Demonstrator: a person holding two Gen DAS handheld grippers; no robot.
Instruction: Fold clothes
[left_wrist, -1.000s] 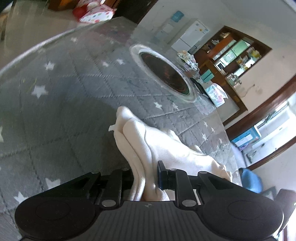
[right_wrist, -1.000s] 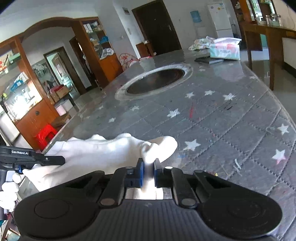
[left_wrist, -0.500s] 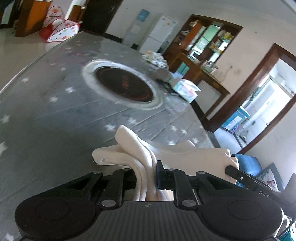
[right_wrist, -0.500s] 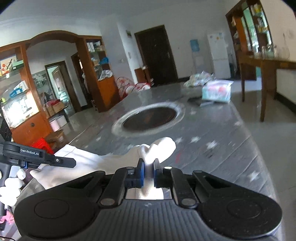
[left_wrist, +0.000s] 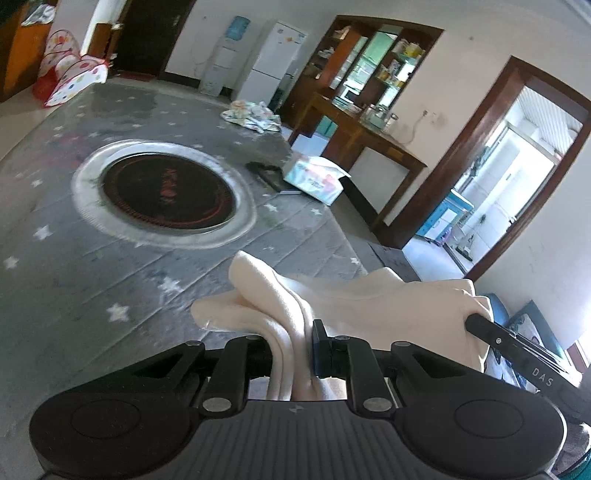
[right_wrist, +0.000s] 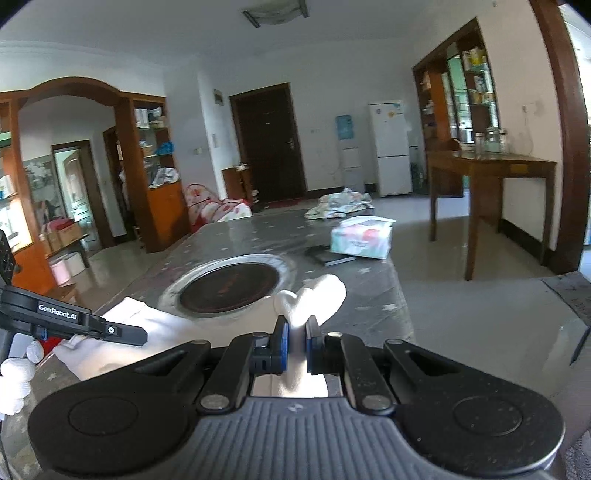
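Left gripper (left_wrist: 291, 354): clenched on bunched cream soft cloth garment (left_wrist: 369, 299) | right gripper (right_wrist: 295, 341): clenched on the other end | garment hangs between the 2 claws, above grey star-patterned table (left_wrist: 110, 273) | fold not yet laid

Cream garment (left_wrist: 369, 295) no longer lies draped on the star-patterned tablecloth (left_wrist: 74, 288); its bunched folds now hang above it near the table's near edge, stretched between left gripper (left_wrist: 291, 343) and right gripper (right_wrist: 293, 345). Both wrist views have tilted upward: the round hotplate (left_wrist: 168, 192) sits lower and farther off, and more of the room, ceiling included, shows. Tissue pack (right_wrist: 361, 238) has dropped toward mid-frame.
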